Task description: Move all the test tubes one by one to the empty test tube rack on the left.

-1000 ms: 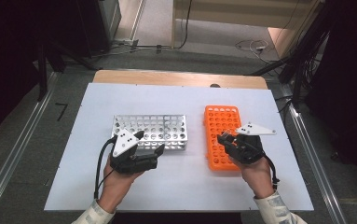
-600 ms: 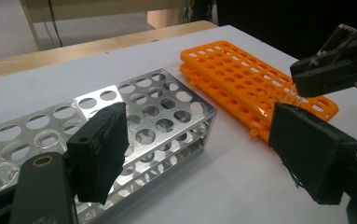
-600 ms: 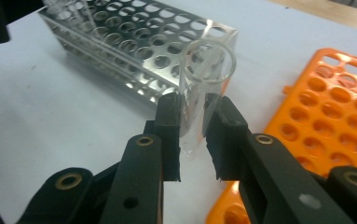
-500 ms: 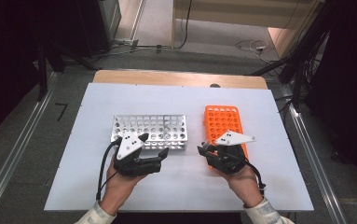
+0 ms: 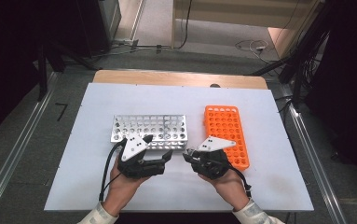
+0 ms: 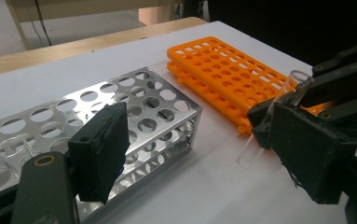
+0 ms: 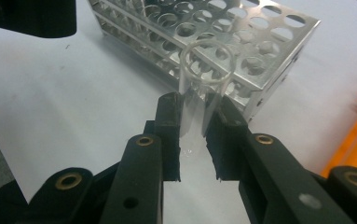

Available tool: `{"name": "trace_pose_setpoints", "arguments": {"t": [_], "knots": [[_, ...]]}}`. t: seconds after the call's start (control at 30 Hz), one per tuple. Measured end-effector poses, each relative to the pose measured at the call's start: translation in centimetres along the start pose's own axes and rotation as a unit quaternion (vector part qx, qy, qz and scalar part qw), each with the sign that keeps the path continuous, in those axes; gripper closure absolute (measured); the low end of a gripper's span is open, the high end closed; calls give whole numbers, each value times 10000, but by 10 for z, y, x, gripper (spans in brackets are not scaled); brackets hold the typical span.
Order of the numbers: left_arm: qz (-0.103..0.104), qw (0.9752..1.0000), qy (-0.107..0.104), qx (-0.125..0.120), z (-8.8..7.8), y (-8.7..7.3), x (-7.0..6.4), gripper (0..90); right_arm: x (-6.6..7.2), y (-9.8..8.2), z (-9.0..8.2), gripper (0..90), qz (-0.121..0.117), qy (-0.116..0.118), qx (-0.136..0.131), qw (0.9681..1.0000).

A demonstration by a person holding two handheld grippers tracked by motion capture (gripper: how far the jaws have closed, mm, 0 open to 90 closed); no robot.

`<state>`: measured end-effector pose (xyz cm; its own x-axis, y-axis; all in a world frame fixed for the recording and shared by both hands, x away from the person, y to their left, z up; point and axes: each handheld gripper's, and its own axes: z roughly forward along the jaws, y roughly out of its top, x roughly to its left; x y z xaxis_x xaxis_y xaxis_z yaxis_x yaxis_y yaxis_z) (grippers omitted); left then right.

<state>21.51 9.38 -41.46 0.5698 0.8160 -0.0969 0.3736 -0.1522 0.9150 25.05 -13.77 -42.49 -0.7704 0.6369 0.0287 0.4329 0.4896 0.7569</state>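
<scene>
The right gripper view is showing the right gripper point(image 7: 194, 128) pinching a clear glass test tube point(image 7: 203, 88) low, risking it tilting against the silver perforated metal rack point(image 7: 260, 51), while the left gripper point(image 6: 190, 154) is waiting agape.

Tube point(image 7: 203, 79) was clear glass, glossy; metal rack point(image 5: 149, 131) bare shiny aluminium; orange rack point(image 5: 226, 133) matt plastic; gripper pads point(image 6: 102, 154) rough black rubber.

The right gripper point(image 5: 191, 155) has left the near end of the orange rack point(image 5: 226, 134) and travelled leftward across the white counter point(image 5: 269, 186). It now sits beside the near right corner of the metal rack point(image 5: 149, 132), close to the left gripper point(image 5: 166, 158), carrying its clear test tube point(image 7: 202, 88) clamped between its fingers point(image 7: 169, 122).
</scene>
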Motion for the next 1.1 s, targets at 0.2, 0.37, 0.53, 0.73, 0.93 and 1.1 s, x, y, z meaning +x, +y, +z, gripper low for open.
{"name": "trace_pose_setpoints", "arguments": {"t": [0.2, 0.37, 0.53, 0.73, 0.93, 1.1], "knots": [[38, 10000, -72, 6, 2, 0, -3, 235, 5, -2, 10, 730, -54, 54, 28, 10000], [107, 9996, -274, 46, 6, 0, -9, 300, 10, 0, 15, 730, -120, 109, -4, 9999], [211, 9985, -501, 53, 12, 2, -18, 403, 20, 3, 20, 730, -234, 202, 36, 9995], [454, 9970, -597, 191, 19, 0, -26, 548, 26, 5, 24, 730, -298, 273, 41, 9992], [568, 9967, -529, 225, 20, -2, -28, 680, 27, 6, 25, 729, -295, 270, 54, 9992], [583, 9971, -467, 174, 19, -2, -29, 741, 26, 5, 25, 729, -270, 266, 57, 9993]]}}
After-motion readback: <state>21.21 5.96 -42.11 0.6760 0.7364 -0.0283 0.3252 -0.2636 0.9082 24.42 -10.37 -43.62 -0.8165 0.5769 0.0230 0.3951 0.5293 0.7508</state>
